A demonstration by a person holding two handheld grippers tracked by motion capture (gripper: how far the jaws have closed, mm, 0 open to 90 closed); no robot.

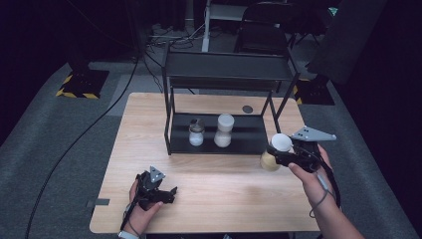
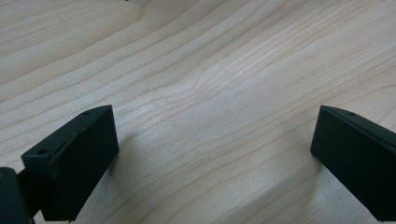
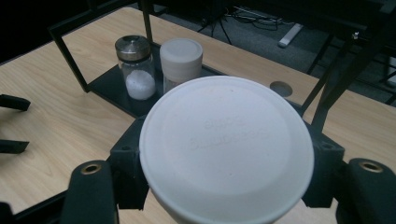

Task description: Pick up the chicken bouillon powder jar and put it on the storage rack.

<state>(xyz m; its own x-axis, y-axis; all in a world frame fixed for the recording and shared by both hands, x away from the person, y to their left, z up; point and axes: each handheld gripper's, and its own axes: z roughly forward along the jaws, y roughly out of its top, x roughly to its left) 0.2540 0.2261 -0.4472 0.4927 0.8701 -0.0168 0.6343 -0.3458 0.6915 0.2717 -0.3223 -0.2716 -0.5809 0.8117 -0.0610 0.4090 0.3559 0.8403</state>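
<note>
Two jars (image 1: 196, 133) of white powder on shelf (image 1: 249, 142); right hand-held gripper (image 1: 276, 155) clenched around white-lidded jar (image 1: 275, 151).

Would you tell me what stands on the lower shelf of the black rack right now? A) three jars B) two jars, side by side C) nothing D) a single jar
B: a metal-lidded jar and a white-lidded jar stand side by side on the lower shelf, while the right gripper holds a third jar off the rack.

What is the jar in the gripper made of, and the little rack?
The jar in the right gripper looks like clear glass or plastic with a matte white plastic lid, faintly embossed. The rack looks like black painted metal: thin, straight bars.
</note>
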